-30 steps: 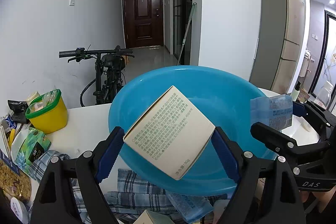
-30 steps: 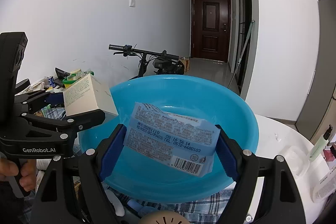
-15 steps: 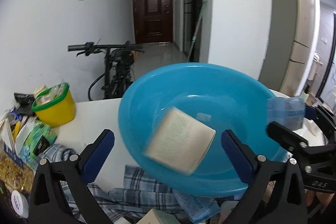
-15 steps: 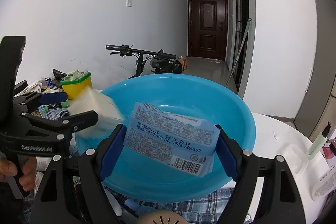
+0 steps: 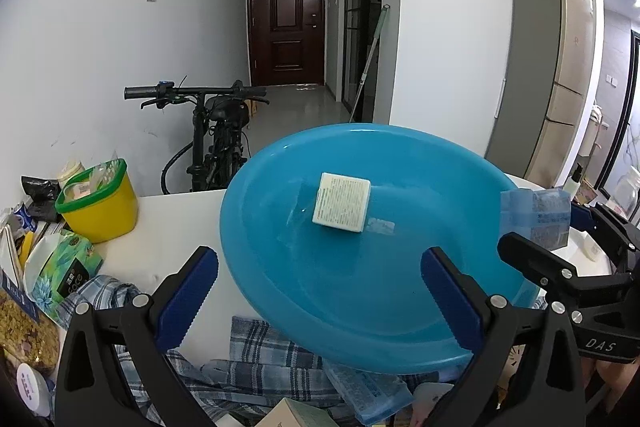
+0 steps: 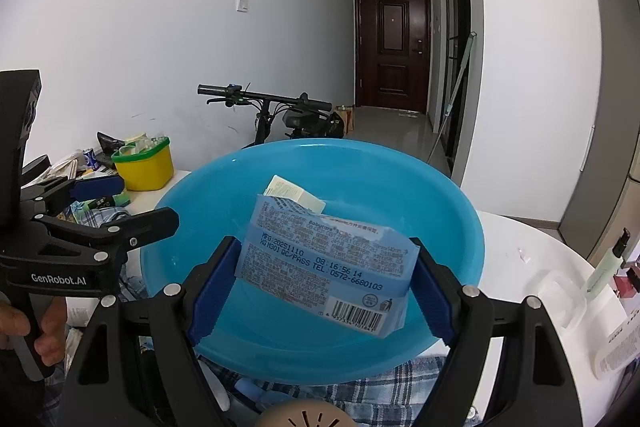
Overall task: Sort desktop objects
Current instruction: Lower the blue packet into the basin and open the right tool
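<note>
A big blue plastic basin [image 5: 280, 267] [image 6: 192, 211] rests tilted on a plaid cloth. A cream printed box [image 5: 341, 201] [image 6: 294, 193] lies inside it, free of any grip. My left gripper [image 5: 318, 287] stands wide open at the basin's near rim with nothing between its blue pads; it also shows at the left of the right wrist view [image 6: 120, 205]. My right gripper [image 6: 324, 287] is shut on a pale blue wipes packet [image 6: 326, 265] held over the basin; the packet also shows at the right of the left wrist view [image 5: 534, 215].
A yellow tub with a green rim [image 5: 98, 205] full of small items stands at the left. A green tissue pack [image 5: 64, 273], a snack bag and papers crowd the left edge. Plaid cloth [image 5: 264, 367] lies under the basin. Bottles and a clear lid [image 6: 560, 291] sit at the right.
My left gripper opened and let go of the cream box, which dropped into the basin and came to rest flat. The right gripper kept still with the packet.
</note>
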The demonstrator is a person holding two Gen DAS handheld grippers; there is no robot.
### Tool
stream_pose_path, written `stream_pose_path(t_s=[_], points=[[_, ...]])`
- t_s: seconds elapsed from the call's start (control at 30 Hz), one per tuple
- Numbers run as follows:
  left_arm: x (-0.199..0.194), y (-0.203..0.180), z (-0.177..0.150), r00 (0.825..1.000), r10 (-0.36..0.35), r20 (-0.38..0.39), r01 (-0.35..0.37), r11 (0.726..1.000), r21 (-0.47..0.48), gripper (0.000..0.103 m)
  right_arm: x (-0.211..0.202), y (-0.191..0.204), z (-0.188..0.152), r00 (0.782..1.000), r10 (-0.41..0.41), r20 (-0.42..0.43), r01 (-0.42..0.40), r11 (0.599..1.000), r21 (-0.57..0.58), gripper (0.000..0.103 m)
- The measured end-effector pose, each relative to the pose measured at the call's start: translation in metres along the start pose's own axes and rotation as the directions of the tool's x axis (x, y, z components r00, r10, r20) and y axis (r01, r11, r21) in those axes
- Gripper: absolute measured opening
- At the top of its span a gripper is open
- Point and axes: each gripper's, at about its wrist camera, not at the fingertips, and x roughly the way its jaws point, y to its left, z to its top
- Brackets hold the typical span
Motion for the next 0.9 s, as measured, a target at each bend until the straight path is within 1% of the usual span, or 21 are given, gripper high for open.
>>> stream_pose_path(t_s=[0.9], points=[[-0.0018,-0.0043,0.0003,1.000,-0.007,0.004,0.007,1.000,0.013,0.103,-0.0005,0.0001,-0.0006,1.000,-0.005,0.002,0.005,1.000,0.003,0.081]])
